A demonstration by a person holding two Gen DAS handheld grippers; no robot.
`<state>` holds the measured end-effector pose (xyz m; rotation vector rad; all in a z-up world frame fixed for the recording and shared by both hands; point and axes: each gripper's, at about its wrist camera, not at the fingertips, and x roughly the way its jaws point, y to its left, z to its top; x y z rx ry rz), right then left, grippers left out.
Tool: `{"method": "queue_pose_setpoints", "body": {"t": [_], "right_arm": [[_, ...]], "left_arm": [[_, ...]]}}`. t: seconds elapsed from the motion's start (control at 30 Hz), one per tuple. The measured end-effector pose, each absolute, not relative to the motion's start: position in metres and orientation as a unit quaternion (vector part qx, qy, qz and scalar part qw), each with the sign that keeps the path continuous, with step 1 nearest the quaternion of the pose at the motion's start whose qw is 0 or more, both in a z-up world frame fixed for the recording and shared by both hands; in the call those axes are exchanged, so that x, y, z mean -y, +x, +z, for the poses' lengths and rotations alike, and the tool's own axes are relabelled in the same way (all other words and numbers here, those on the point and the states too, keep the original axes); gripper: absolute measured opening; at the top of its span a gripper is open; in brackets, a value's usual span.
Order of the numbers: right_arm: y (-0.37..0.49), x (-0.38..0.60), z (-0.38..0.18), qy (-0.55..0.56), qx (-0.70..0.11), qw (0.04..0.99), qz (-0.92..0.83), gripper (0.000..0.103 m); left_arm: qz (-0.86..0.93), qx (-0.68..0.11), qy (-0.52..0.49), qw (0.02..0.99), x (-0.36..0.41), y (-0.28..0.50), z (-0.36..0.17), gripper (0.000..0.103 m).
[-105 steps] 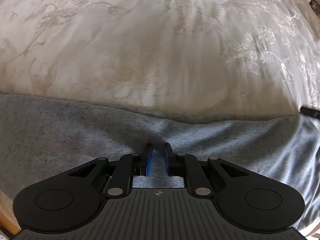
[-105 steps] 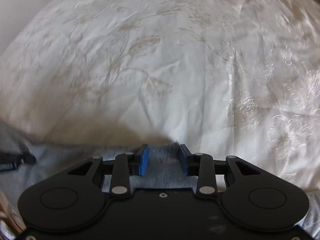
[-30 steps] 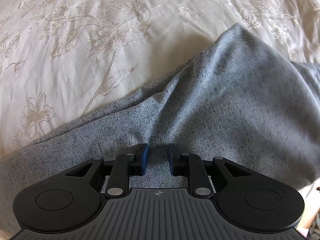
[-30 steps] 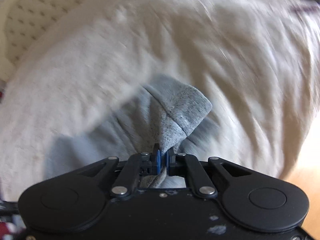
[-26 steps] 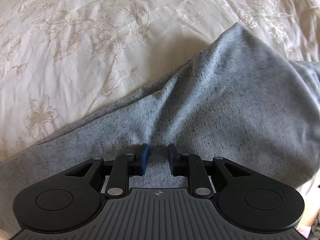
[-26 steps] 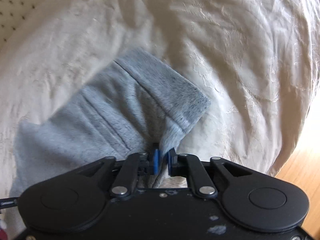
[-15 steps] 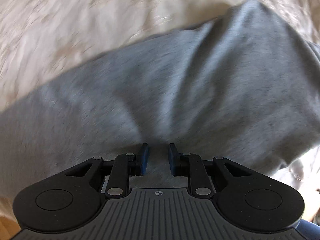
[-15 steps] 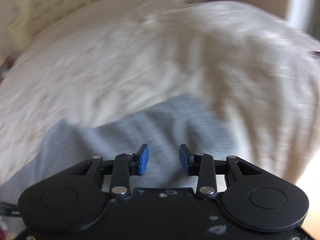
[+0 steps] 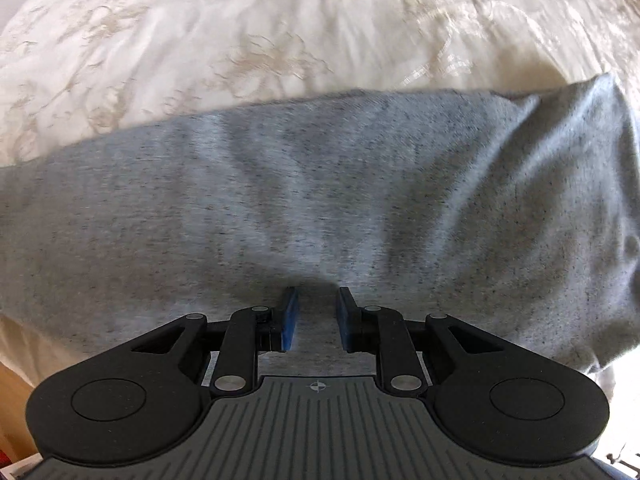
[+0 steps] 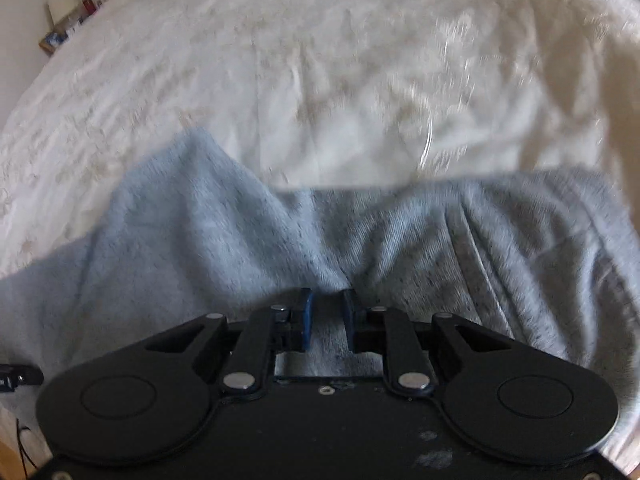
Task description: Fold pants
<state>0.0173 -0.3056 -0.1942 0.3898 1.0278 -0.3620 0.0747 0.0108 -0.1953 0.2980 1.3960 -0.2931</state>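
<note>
Looking down through the left wrist view, the left gripper (image 9: 316, 320) is hanging over the grey pants (image 9: 320, 200), which are lying in a broad band across the bed (image 9: 280, 32), spreading from the left edge to a raised corner at the far right. Its blue-padded jaws are standing a narrow gap apart with grey fabric showing between them; whether the pads are actually pinching that cloth cannot be told. The embroidered cream bedspread is filling the far half of the view, and a strip of wooden floor (image 9: 12, 400) is showing at the near left. Turning to the right wrist view, the right gripper (image 10: 326, 320) is pointing steeply down at the pants (image 10: 200, 240), which are bunching into a peak on the left and a seamed, ribbed part on the right. Its jaws are closing with a fold of grey cloth sitting between them, though a grip cannot be confirmed. Blurred bedspread (image 10: 320, 60) is stretching away beyond, with a small shelf (image 10: 72, 20) at the far left.
</note>
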Motion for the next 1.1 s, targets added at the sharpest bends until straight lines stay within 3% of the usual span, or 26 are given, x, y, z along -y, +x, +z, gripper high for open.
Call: {"method": "queue_pose_setpoints", "body": {"t": [0.13, 0.3, 0.4, 0.67, 0.87, 0.93, 1.1], "right_arm": [[0.019, 0.287, -0.176, 0.166, -0.474, 0.858, -0.104, 0.02], [0.042, 0.277, -0.204, 0.131, -0.512, 0.843, -0.095, 0.02], [0.051, 0.284, -0.215, 0.134, -0.531, 0.825, -0.14, 0.014], [0.072, 0.225, -0.172, 0.092, -0.484, 0.87, -0.004, 0.025], [0.118, 0.164, -0.18, 0.049, -0.491, 0.865, 0.086, 0.033], [0.13, 0.144, -0.186, 0.023, -0.498, 0.862, 0.094, 0.049], [0.171, 0.122, -0.209, -0.022, -0.513, 0.852, 0.099, 0.049]], "left_arm": [[-0.12, -0.63, 0.119, 0.758, -0.04, 0.077, -0.193, 0.021], [-0.102, -0.634, 0.107, 0.759, -0.077, 0.085, -0.204, 0.021], [-0.11, -0.635, 0.08, 0.761, -0.094, 0.089, -0.202, 0.021], [-0.094, -0.612, 0.072, 0.782, -0.129, 0.109, -0.188, 0.021], [-0.102, -0.614, 0.067, 0.78, -0.135, 0.119, -0.193, 0.021], [-0.11, -0.616, 0.061, 0.778, -0.138, 0.125, -0.196, 0.021], [-0.123, -0.624, 0.041, 0.771, -0.162, 0.125, -0.191, 0.021]]}}
